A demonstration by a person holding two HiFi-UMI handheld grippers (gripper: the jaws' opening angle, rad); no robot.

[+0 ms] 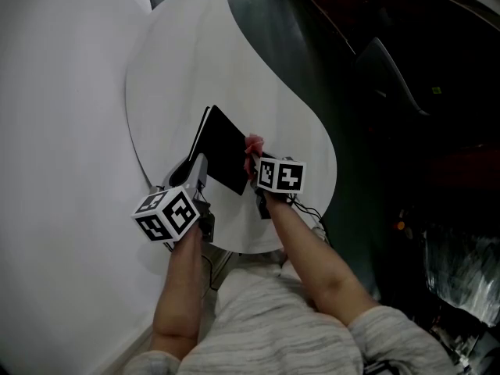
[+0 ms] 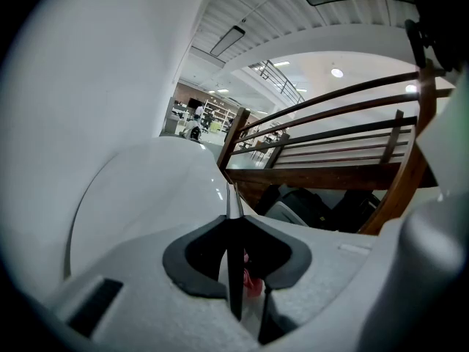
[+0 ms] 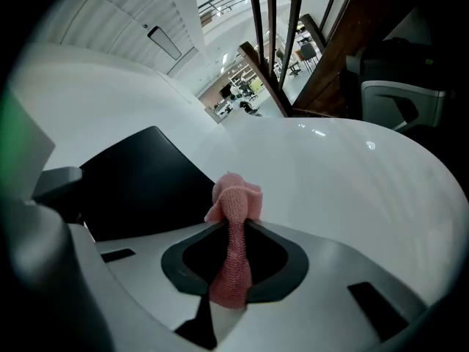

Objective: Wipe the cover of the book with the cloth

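A black book (image 1: 223,151) stands tilted on the white round table (image 1: 234,61), its pale page edge toward the left. My left gripper (image 1: 198,169) is shut on the book's near lower edge. In the left gripper view the book (image 2: 234,270) shows edge-on as a thin dark line between the jaws of the left gripper (image 2: 233,222). My right gripper (image 1: 252,162) is just right of the book, shut on a pink cloth (image 1: 254,143). In the right gripper view the cloth (image 3: 234,204) bunches past the tips of that gripper (image 3: 233,229), beside the black cover (image 3: 139,189).
A white wall (image 1: 62,92) runs along the table's left side. Dark floor and a dark chair (image 1: 391,76) lie to the right. A wooden railing (image 2: 330,123) stands beyond the table. The table's near edge (image 1: 250,248) is under my forearms.
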